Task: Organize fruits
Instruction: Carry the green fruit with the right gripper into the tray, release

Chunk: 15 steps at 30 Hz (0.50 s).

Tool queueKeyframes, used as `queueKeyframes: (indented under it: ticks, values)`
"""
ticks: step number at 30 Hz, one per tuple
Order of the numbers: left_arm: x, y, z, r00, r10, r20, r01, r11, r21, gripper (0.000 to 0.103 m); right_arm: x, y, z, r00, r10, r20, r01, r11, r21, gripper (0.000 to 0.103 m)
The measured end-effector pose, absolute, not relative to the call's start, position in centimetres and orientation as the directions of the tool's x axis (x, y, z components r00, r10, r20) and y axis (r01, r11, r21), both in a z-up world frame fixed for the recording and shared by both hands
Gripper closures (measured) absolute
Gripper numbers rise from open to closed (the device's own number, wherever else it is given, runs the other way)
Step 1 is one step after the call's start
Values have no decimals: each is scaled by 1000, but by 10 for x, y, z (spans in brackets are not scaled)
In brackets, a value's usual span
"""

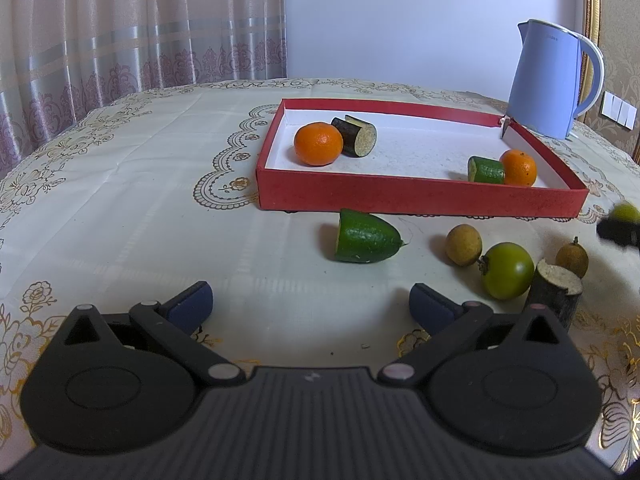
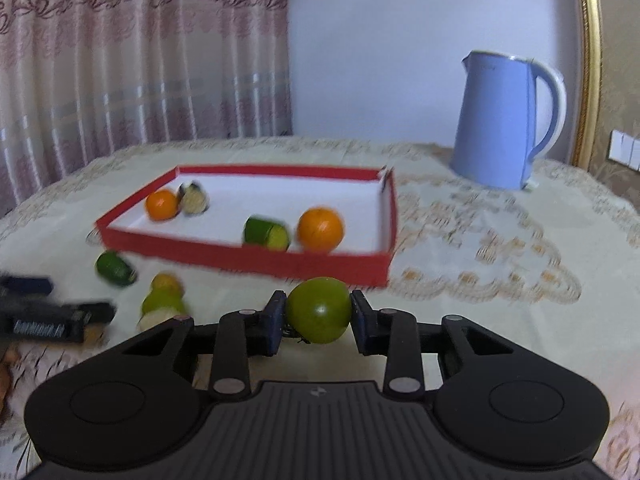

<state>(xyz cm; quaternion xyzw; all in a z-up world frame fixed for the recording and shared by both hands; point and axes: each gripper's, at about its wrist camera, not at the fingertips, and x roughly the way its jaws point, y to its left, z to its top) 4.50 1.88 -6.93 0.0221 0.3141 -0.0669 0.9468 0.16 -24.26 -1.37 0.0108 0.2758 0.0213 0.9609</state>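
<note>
Fingers of the right gripper (image 2: 318,314) press on both sides of a round green fruit (image 2: 318,309), its stem end turned down and toward the camera; it is held near the front wall of the red tray (image 2: 248,258). The right wrist view is blurred.

Wide apart stand the jaws of the left gripper (image 1: 310,306), low over the patterned tablecloth (image 1: 120,208) with nothing between its blue pads (image 1: 192,304).

Inside the white-floored tray, a mandarin (image 1: 318,143) touches a dark cylindrical cut piece (image 1: 355,136) near the far left corner, and a green cut piece (image 1: 486,170) lies against a second mandarin (image 1: 518,167) by the right wall.

On the cloth in front of the tray, seen from the left wrist, lie a green half fruit (image 1: 366,237) with its cut face to the left, a small tan fruit (image 1: 464,245), another round green fruit (image 1: 508,270), a dark cut stub (image 1: 558,294) standing on end just beside it, and a second small tan fruit (image 1: 572,258) behind the stub.

A pale blue electric kettle (image 1: 550,80) stands beyond the tray's far right corner.
</note>
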Motion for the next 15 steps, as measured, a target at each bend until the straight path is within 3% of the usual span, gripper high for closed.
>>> queueKeyframes:
  ticks: [6,15]
  values:
    - [45,19,-69,794,-113,-598,141,990,0,0,42,-247,-4,862,2,-506,-11,1000,-15,70]
    - [45,19,-69,794,-113,-598,141,990,-1,0,94,-246,-17,825,-27,-565,0,999,-48,70]
